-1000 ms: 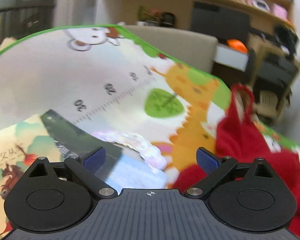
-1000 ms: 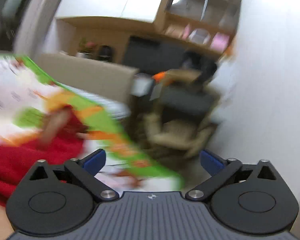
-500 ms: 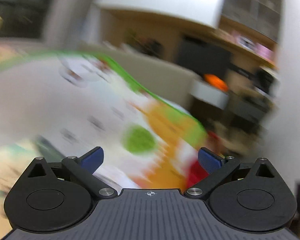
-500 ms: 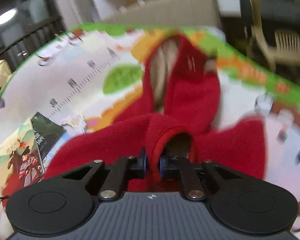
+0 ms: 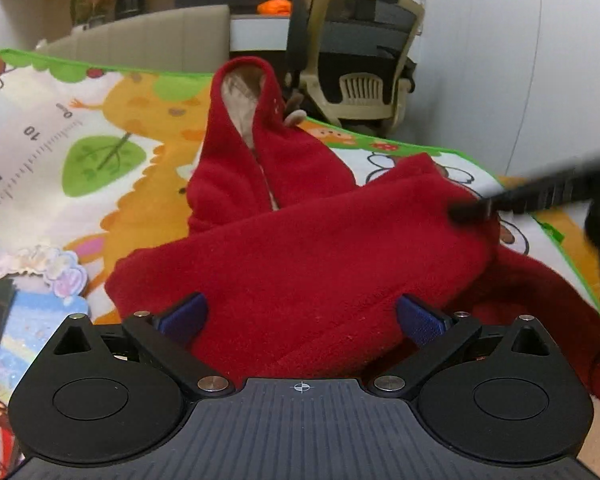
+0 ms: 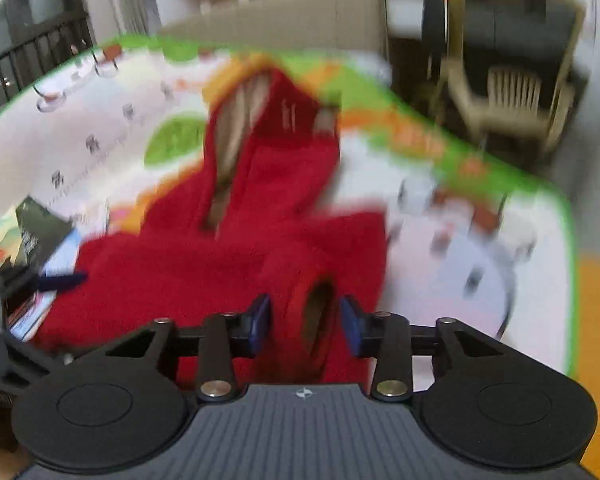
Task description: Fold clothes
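A red fleece hoodie point(image 5: 308, 248) lies on a cartoon play mat point(image 5: 28, 100), its hood point(image 5: 240, 120) pointing away and showing a beige lining. One sleeve is folded across the body. My left gripper point(image 5: 300, 314) is open, its blue pads wide apart just above the red fabric. In the right wrist view the same hoodie point(image 6: 188, 264) fills the middle. The right gripper point(image 6: 305, 320) has its jaws partly apart with the sleeve cuff point(image 6: 316, 304) standing loose between them. The right gripper point(image 5: 468, 210) also shows as a dark blur at the sleeve end.
Picture books point(image 5: 20, 320) lie on the mat to the left of the hoodie. A beige office chair point(image 5: 360, 60) and a sofa back point(image 5: 148, 40) stand beyond the mat's green far edge. The mat's right edge point(image 6: 572, 280) meets an orange floor.
The right gripper, shut on the cuff half a second ago, has parted its jaws. The left gripper swung back from the room and now sits over the hoodie.
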`<state>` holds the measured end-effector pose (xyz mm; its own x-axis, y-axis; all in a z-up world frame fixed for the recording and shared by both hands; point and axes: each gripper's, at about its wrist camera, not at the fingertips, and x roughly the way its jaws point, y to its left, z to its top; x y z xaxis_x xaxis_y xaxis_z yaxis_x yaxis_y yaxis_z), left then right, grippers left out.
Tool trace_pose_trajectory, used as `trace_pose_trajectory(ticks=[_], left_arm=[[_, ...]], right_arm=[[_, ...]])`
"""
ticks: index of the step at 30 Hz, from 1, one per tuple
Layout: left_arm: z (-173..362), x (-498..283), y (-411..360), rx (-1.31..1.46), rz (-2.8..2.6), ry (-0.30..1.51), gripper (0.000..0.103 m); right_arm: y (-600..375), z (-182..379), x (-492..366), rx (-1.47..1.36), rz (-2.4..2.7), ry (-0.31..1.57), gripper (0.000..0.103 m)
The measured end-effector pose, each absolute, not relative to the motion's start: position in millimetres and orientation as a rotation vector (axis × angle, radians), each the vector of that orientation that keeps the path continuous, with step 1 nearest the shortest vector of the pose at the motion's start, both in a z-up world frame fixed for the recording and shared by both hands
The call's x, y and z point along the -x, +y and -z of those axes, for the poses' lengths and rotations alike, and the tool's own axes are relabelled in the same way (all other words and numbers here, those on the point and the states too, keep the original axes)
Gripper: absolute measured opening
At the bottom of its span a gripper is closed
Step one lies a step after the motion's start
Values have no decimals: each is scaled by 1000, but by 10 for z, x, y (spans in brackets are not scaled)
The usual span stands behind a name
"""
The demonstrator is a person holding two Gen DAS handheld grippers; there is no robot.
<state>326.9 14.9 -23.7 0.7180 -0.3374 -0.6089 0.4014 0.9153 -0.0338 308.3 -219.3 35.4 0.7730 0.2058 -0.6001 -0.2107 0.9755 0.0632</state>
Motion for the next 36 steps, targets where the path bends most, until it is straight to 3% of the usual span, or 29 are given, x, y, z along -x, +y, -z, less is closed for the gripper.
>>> trace_pose_trajectory(ticks=[4,14,28,36], left_arm=[[226,-3292,178,-91,400,662,103],[227,-3256,196,-85,402,655,103],[290,-3218,315,-23,430,623,103],[28,-2874,880,90,397,615,103]], right_arm=[[-2138,-610,-3019,20,-285,535,39],[-1972,138,-3301,3,-349,773,40],[-2025,-421,-3318,148,-257,670,45],[-2593,-801,-2304,95,-152,512,46]])
